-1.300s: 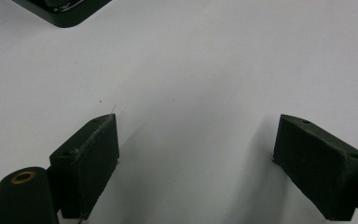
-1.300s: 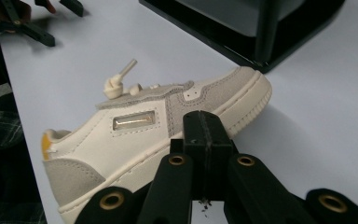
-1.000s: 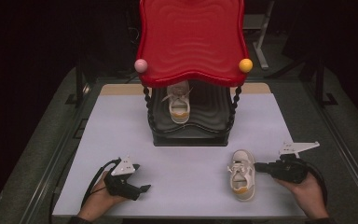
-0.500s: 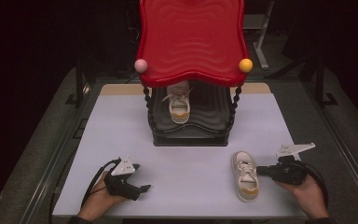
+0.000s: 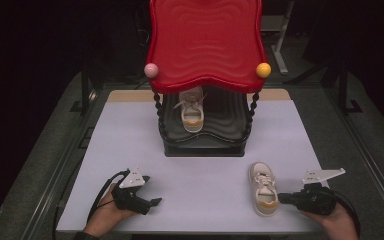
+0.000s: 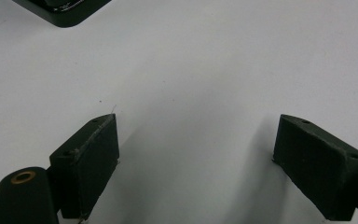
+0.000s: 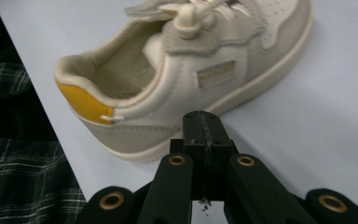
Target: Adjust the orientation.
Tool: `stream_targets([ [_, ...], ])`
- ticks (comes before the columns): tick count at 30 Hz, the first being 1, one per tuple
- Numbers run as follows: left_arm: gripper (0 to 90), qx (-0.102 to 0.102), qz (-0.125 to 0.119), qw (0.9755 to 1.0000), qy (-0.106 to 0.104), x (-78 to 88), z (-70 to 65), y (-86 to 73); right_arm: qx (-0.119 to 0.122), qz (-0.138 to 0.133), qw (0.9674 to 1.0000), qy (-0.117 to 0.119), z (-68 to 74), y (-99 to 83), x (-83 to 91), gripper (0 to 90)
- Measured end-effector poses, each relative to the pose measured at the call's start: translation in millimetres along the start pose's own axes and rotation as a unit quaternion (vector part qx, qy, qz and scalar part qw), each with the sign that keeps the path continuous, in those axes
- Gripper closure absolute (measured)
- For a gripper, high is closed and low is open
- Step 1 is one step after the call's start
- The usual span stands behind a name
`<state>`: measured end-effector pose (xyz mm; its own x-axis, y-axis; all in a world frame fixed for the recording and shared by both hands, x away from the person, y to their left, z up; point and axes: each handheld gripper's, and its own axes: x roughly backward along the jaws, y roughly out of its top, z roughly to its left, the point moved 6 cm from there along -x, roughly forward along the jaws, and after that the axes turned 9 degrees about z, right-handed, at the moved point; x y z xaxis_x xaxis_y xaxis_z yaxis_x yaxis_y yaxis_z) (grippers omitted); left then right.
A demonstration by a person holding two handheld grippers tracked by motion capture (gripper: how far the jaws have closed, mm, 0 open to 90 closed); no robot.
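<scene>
Right gripper (image 5: 283,198), jaws pressed together on nothing, is nudging the near shoe (image 5: 263,188) at the table's (image 5: 130,130) near right edge — pushing low on the sole keeps it sliding flat. Left gripper (image 5: 155,201) is resting spread wide, near left.

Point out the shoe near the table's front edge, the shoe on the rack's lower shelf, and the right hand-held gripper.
Front shoe (image 5: 263,189): high view, on its laces.
Shelf shoe (image 5: 191,111): high view, on its tongue and laces.
Right hand-held gripper (image 7: 202,122): right gripper view, at the tips of its closed jaws.
</scene>
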<state>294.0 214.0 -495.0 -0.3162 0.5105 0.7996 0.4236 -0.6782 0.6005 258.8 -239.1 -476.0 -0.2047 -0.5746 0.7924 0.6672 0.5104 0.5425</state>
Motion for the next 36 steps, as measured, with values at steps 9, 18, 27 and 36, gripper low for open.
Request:
stream_targets([
  [9,13.3,0.000,0.000,1.0000,0.000,0.0,0.0,0.0,0.017,0.012,0.9998,0.000,1.3,14.3,-10.5,89.6],
  [18,13.3,0.001,-0.001,1.0000,0.000,-0.1,-0.2,0.0,0.048,0.026,0.9985,0.006,6.6,39.5,-28.3,89.6],
  [27,13.3,0.000,0.000,1.0000,0.000,0.0,-0.2,-0.1,0.042,0.006,0.9991,0.010,9.4,44.4,-20.1,75.9],
  [36,13.3,0.001,-0.001,1.0000,0.000,-0.1,-0.1,0.1,0.056,-0.047,0.9970,0.026,34.1,72.7,4.4,57.3],
])
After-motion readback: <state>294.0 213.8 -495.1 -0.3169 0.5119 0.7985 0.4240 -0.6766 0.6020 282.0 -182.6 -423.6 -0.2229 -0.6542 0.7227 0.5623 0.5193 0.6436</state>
